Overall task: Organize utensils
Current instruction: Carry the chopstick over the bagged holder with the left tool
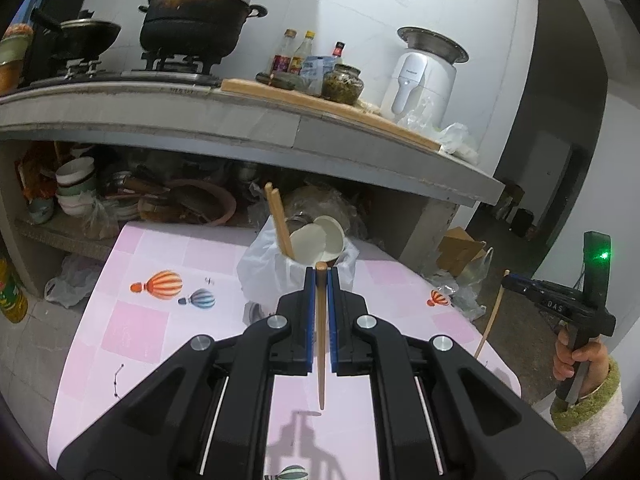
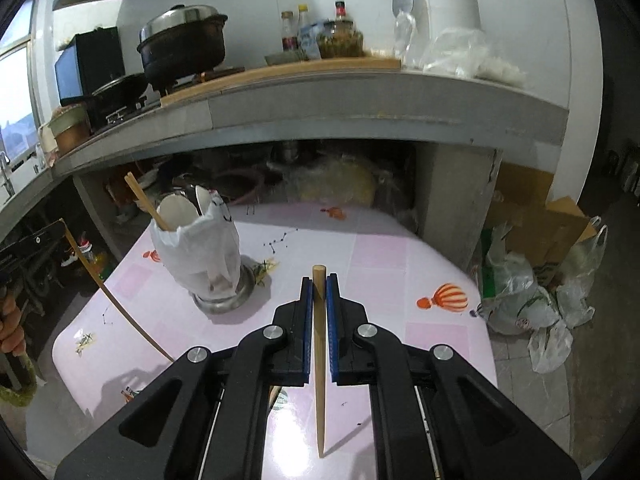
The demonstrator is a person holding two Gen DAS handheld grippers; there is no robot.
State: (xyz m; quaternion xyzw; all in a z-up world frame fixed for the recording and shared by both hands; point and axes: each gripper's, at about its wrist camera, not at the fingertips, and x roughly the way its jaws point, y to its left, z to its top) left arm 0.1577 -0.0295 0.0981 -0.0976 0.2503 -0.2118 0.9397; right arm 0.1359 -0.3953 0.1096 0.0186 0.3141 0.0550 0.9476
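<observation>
In the left wrist view my left gripper (image 1: 320,276) is shut on a wooden chopstick (image 1: 321,340), which hangs point down over the pink table (image 1: 160,320). Just beyond it stands the utensil holder (image 1: 280,276), wrapped in a white plastic bag and holding two chopsticks (image 1: 278,216) and white spoons (image 1: 320,240). In the right wrist view my right gripper (image 2: 319,284) is shut on another chopstick (image 2: 319,380), raised above the table (image 2: 380,248) to the right of the holder (image 2: 208,256). The right gripper (image 1: 510,280) also shows in the left wrist view at the far right, held in a hand.
A concrete counter (image 1: 240,120) with pots, bottles and a white appliance (image 1: 424,76) overhangs the far side of the table. Bowls and pans fill the shelf below. Plastic bags (image 2: 520,300) and a cardboard box (image 2: 552,228) lie on the floor to the right.
</observation>
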